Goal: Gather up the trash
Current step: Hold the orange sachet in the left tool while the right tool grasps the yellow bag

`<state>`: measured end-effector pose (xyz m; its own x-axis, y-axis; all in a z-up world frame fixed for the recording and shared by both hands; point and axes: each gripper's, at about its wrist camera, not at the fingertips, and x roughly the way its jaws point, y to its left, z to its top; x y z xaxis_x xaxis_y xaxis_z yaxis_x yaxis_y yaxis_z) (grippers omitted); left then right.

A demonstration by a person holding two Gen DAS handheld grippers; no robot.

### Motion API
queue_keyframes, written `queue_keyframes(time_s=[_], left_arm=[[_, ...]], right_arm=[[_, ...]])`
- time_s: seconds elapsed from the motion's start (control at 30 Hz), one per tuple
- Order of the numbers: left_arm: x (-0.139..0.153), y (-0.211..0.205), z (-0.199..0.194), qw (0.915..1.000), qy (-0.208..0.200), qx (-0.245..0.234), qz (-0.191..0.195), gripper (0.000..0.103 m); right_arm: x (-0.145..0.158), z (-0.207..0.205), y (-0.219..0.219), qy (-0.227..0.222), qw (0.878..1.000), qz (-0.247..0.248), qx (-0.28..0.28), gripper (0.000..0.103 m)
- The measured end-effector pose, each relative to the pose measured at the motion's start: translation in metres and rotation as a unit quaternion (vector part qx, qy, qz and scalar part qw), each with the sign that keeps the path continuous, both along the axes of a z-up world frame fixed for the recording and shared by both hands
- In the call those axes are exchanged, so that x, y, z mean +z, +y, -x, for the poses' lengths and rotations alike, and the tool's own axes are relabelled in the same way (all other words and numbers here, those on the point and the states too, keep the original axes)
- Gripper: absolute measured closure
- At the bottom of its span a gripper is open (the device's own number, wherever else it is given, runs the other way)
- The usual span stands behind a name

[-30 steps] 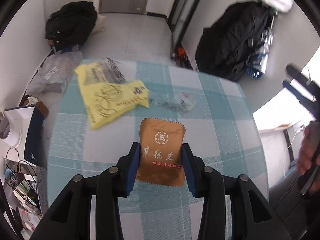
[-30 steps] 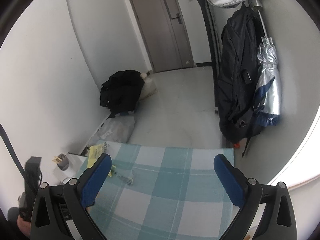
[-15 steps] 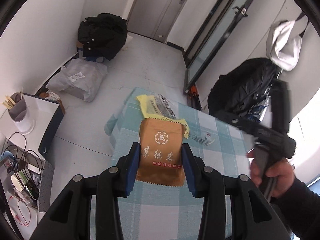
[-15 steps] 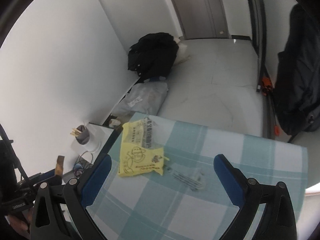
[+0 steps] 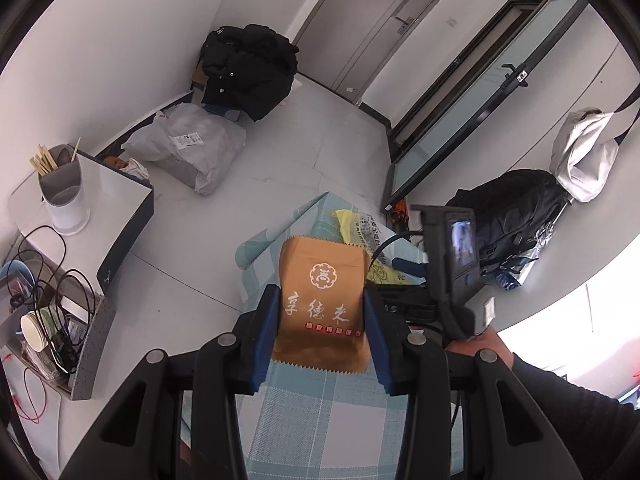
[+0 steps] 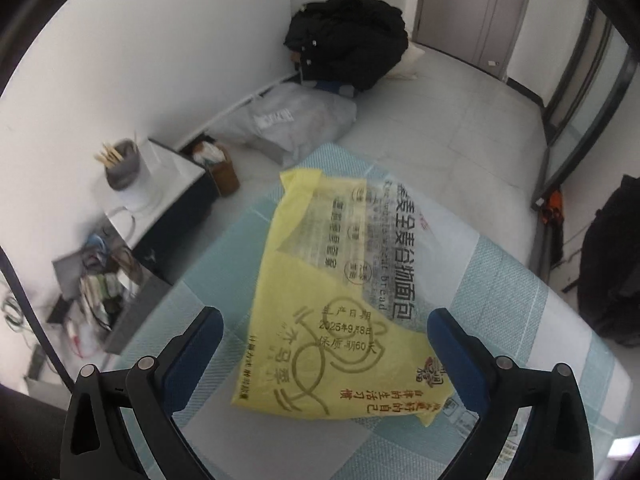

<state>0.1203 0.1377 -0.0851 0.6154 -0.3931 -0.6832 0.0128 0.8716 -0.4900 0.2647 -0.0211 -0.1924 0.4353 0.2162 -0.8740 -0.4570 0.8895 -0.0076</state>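
Above the table (image 6: 520, 280), near its far corner, two pieces of trash are in play. In the left gripper (image 5: 322, 332) a brown packet (image 5: 322, 304) is held — both pads pressed against its side edges, the packet upright and lifted off the checked cloth. The right gripper (image 6: 324, 354) is seen with its fingers spread wide apart, nothing between them, poised over a yellow bag (image 6: 332, 320) that lies flat on the cloth. A clear wrapper (image 6: 384, 240) with printed text is lying partly across the bag's far half; whether the two are stuck together cannot be told.

The step in hand is judged to be the pickup of the yellow bag by the right gripper. It is advised that:

- the gripper be lowered until both fingertips touch the cloth on either side of a loose fold — a flat film will not be caught otherwise;
- the near end be taken, clear of the wrapper, so that one item is lifted at a time;
- the closing be done slowly, since thin plastic is likely to slide out;
- the packet be kept clamped and well clear of the right gripper's path.

No bin is visible in either view.
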Motion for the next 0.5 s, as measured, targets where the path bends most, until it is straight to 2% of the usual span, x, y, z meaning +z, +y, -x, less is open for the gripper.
queue_keyframes(time_s=[0.1, 0.27, 0.33, 0.5], left_arm=[[0.002, -0.001, 0.003, 1.0, -0.002, 0.0, -0.002, 0.067], [0.003, -0.001, 0.005, 1.0, -0.003, -0.004, -0.001, 0.067], [0.003, -0.002, 0.005, 1.0, -0.003, -0.005, -0.005, 0.067], [0.003, -0.005, 0.004, 0.9999, -0.003, -0.006, -0.008, 0.067]], right_arm=[[-0.001, -0.001, -0.011, -0.006, 1.0, -0.015, -0.017, 0.006], [0.007, 0.006, -0.021, -0.022, 0.999, -0.027, -0.011, 0.034], [0.008, 0.012, -0.018, -0.028, 0.999, -0.023, 0.003, 0.052], [0.01, 0.022, -0.017, -0.031, 0.999, -0.027, 0.025, 0.074]])
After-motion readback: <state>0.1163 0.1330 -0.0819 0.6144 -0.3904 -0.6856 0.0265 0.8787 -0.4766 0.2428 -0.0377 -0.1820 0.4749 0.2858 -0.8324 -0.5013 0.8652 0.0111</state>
